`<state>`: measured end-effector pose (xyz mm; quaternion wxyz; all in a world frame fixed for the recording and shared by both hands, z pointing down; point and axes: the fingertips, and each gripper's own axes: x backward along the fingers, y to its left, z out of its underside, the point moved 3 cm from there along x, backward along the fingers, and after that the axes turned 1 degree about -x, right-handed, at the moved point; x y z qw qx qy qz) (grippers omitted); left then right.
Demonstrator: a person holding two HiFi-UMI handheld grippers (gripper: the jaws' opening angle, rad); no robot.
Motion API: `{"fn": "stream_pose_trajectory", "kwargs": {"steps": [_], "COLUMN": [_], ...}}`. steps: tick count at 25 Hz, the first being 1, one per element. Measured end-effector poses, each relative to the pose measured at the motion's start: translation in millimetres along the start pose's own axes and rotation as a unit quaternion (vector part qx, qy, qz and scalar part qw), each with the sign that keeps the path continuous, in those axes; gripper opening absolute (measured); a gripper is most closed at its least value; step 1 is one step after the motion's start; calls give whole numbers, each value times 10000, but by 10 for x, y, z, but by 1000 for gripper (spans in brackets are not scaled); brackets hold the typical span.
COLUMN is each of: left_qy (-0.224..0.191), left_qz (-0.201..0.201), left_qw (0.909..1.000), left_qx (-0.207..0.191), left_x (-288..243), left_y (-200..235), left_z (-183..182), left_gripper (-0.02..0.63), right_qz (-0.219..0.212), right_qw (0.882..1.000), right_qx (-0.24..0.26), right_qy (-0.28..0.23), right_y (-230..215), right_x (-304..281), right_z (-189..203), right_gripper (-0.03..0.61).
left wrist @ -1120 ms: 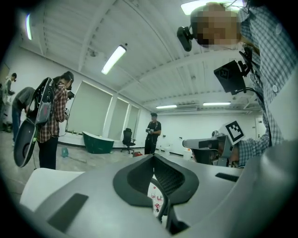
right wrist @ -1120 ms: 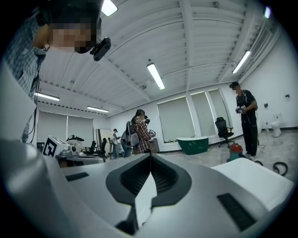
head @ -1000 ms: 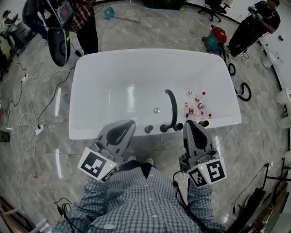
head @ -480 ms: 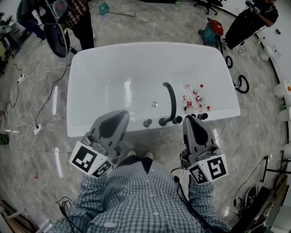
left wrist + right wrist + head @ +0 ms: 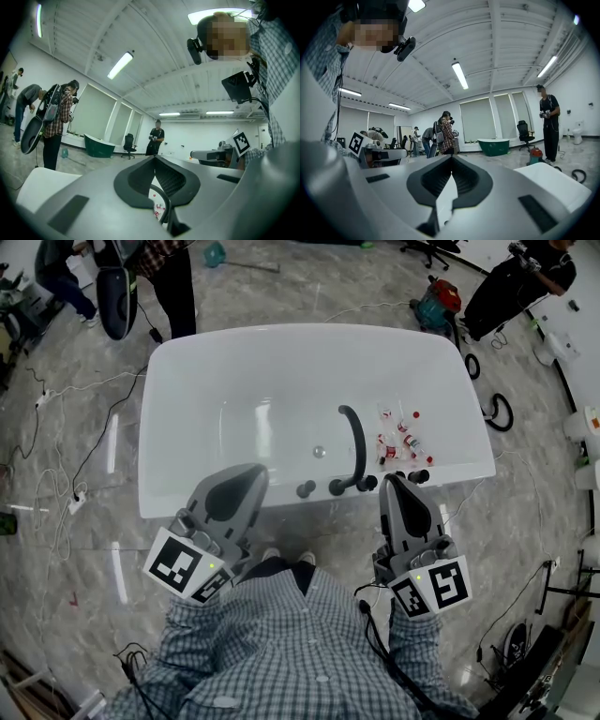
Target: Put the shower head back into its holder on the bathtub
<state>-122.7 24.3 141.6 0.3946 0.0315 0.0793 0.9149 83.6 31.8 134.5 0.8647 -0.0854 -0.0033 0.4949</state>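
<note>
The head view has tipped a little, so the tub [image 5: 187, 381] now sits higher in the picture. Less of the far floor [image 5: 309, 282] shows beyond it. Against the tub, the left gripper [image 5: 249, 471] has edged slightly left, away from the knobs [image 5: 306, 488] on the near rim. At the far left, the person in plaid [image 5: 173, 277] has drawn the dark oval board [image 5: 113, 304] back from the tub's far left corner. The person at far right [image 5: 511, 282] is now cut off by the top edge.
</note>
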Motion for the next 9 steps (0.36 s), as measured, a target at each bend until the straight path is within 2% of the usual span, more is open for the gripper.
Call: {"fn": "stream_pose_trajectory", "kwargs": {"steps": [9], "left_qy": [47], "left_qz": [-5], "left_qw": [10000], "left_qx": [-29], "left_x": [51], "left_y": [14], "left_z": [38], "left_gripper": [11], "right_qz": [-53], "right_qw": [10000], "right_qx": [-6], "right_qy": [3], "right_y": [60], "right_x": [-22], "right_z": [39], "right_gripper": [15]}}
